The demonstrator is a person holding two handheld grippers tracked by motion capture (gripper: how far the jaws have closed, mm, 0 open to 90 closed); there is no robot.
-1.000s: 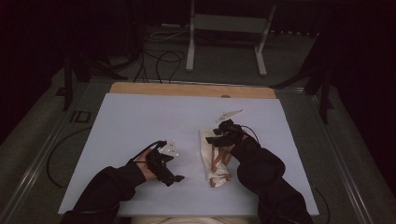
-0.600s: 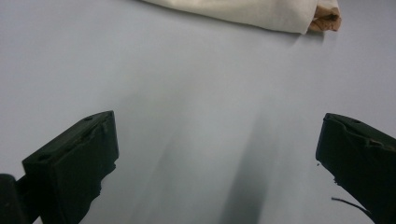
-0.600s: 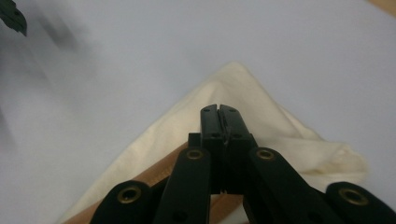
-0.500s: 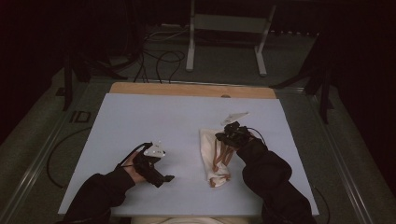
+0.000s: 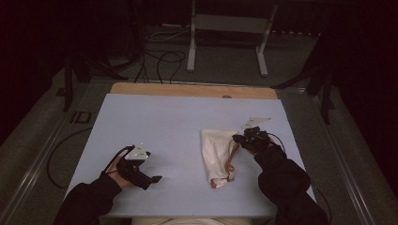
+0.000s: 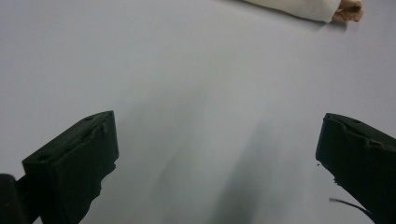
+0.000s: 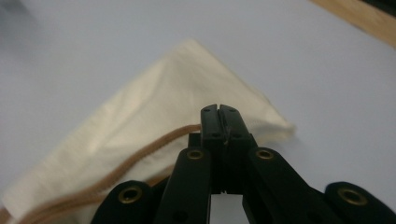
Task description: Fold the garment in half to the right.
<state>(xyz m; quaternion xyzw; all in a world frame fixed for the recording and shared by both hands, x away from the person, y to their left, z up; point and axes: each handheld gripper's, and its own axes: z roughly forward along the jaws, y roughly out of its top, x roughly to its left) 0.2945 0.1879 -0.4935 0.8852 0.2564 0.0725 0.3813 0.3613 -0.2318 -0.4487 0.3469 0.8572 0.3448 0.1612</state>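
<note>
1. A cream cloth bag (image 5: 217,152) with a tan drawstring cord (image 5: 230,157) lies flat on the pale table (image 5: 155,122), right of centre and close to the person's edge. Its knotted cord end rests at the near tip of the bag.
2. The right hand-held gripper (image 5: 241,139) sits at the far right corner of the bag. In the right gripper view its jaws are clenched tight together, tips meeting (image 7: 219,112) just over the cloth, with the cord running beside them. Whether a fold of cloth or the cord is pinched between them I cannot tell.
3. The left hand-held gripper (image 5: 157,178) is well apart from the bag, low over bare table at the left. Its jaws stand wide and released, with nothing between them; the left gripper view shows the bag's near end (image 6: 303,7) far off.
4. Judged from this, the work looks early: the bag is flat and unopened, with one corner engaged at most. Lifting, opening or folding it is yet to come, and the left hand-held gripper would have to come across first.
</note>
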